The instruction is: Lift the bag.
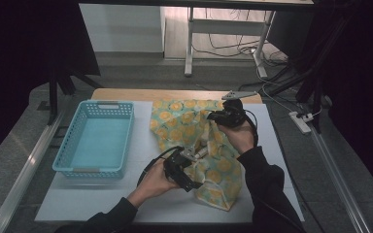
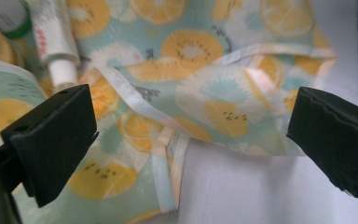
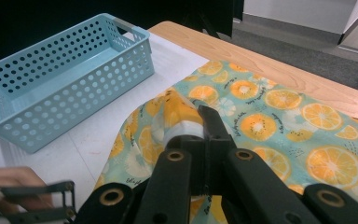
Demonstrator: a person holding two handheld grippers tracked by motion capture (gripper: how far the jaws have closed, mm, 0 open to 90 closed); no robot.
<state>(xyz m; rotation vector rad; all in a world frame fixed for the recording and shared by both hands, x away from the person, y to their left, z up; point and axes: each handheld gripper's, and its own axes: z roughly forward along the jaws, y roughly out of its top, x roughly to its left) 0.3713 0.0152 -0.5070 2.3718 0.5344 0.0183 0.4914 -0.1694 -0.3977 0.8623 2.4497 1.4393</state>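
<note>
The right gripper (image 3: 204, 122) holds a raised fold of the thin citrus-print plastic bag (image 1: 194, 145), jaws clamped on it. The left gripper (image 2: 191, 140) hovers at the bag's open rim, jaws wide and empty. A white tube (image 2: 56, 42) lies inside the bag. The perforated light-blue plastic basket (image 1: 97, 138) stands empty; unloading appears barely begun.

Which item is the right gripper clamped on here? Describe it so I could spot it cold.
Start at the white table: a light blue perforated basket sits on its left part, and just right of it lies a teal fabric bag printed with orange citrus slices. The right gripper is shut on a raised fold of it. It is the one soft, patterned thing there.
</note>
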